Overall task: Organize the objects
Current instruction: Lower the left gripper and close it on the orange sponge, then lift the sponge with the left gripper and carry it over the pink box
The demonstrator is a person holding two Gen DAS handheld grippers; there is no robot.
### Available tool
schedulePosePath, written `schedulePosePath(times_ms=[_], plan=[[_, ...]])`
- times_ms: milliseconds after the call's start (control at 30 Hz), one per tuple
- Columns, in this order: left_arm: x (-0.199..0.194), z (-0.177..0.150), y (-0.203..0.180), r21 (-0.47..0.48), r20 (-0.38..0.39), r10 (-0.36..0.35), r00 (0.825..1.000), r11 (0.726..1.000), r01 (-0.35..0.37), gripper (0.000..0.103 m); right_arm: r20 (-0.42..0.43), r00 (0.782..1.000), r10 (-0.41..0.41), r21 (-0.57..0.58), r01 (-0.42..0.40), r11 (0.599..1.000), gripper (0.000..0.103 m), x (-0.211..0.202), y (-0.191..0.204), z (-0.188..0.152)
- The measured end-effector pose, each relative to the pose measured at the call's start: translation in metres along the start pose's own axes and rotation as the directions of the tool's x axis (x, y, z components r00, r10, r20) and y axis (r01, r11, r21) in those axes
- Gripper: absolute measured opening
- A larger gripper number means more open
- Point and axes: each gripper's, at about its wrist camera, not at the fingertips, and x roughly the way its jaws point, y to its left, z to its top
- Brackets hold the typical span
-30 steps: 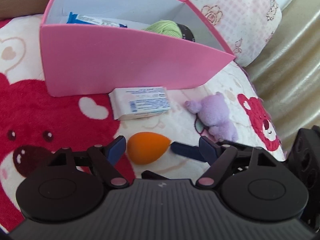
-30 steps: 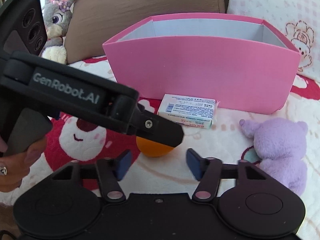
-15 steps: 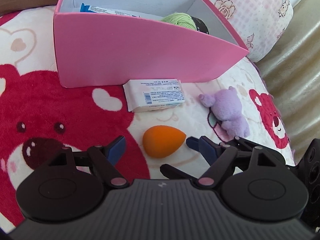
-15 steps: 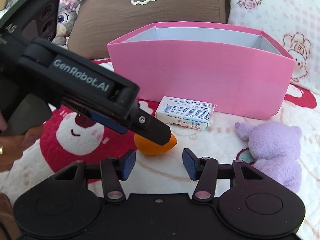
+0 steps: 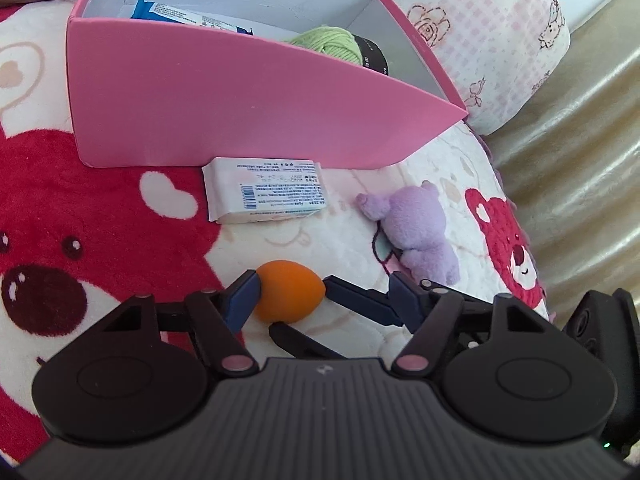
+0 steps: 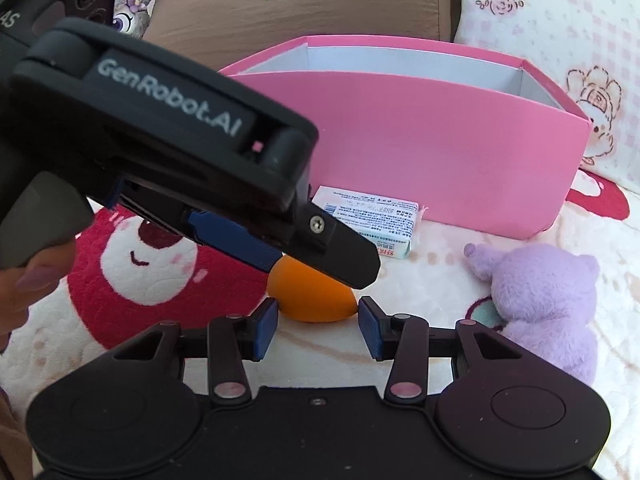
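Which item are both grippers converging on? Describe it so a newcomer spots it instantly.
Start at the pink box on the bear-print blanket. In front of it lies a white tissue pack, and nearer the cameras sits the orange sponge. It is the only smooth, egg-shaped orange thing, unlike the fuzzy purple plush to its right.

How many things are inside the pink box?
3 show: a blue packet at the back left, green yarn, and a black thing beside it. The pink box front wall may hide more.

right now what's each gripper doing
left gripper: open, fingers either side of the orange sponge, not clamped
right gripper: open, empty, just short of the sponge
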Motion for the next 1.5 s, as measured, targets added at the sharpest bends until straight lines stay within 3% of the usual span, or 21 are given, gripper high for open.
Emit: schedulePosePath(times_ms=[67, 267, 467, 700, 833, 1100, 1267, 1500], plan=[[0.001, 0.001, -0.005, 0.030, -0.016, 0.050, 0.999, 0.998, -0.049, 0.051, 0.000, 1.000, 0.001, 0.003, -0.001, 1.000, 0.050, 0.000, 0.000, -0.001], [-0.001, 0.000, -0.001, 0.003, -0.024, 0.041, 0.999, 0.999, -0.041, 0.047, 0.009, 1.000, 0.009, 0.013, -0.009, 1.000, 0.054, 0.001, -0.001, -0.007], [-0.002, -0.002, -0.004, 0.009, -0.033, 0.010, 0.999, 1.000, -0.010, 0.047, -0.014, 1.000, 0.011, 0.029, -0.010, 1.000, 0.055, 0.004, -0.002, -0.004], [-0.001, -0.004, -0.008, 0.049, -0.028, 0.051, 0.998, 0.998, -0.049, 0.047, -0.019, 1.000, 0.016, 0.068, -0.015, 0.998, 0.057, 0.004, -0.003, -0.006], [-0.005, -0.006, -0.004, -0.006, -0.037, -0.017, 0.999, 1.000, 0.017, 0.047, -0.024, 1.000, 0.014, 0.085, -0.012, 0.996, 0.054, -0.001, -0.004, -0.005], [-0.015, -0.012, -0.014, 0.043, -0.038, -0.024, 0.999, 0.999, 0.025, 0.047, -0.008, 1.000, -0.016, 0.043, 0.017, 0.999, 0.052, -0.016, 0.005, -0.006], [-0.024, -0.015, -0.032, 0.165, -0.035, -0.006, 0.999, 0.986, 0.012, 0.047, 0.015, 0.999, -0.039, 0.019, 0.039, 0.999, 0.051, -0.030, 0.010, -0.006], [-0.036, -0.018, -0.048, 0.236, -0.054, 0.026, 0.998, 0.972, -0.013, 0.046, 0.043, 0.996, -0.073, -0.037, 0.074, 0.997, 0.051, -0.050, 0.020, -0.006]])
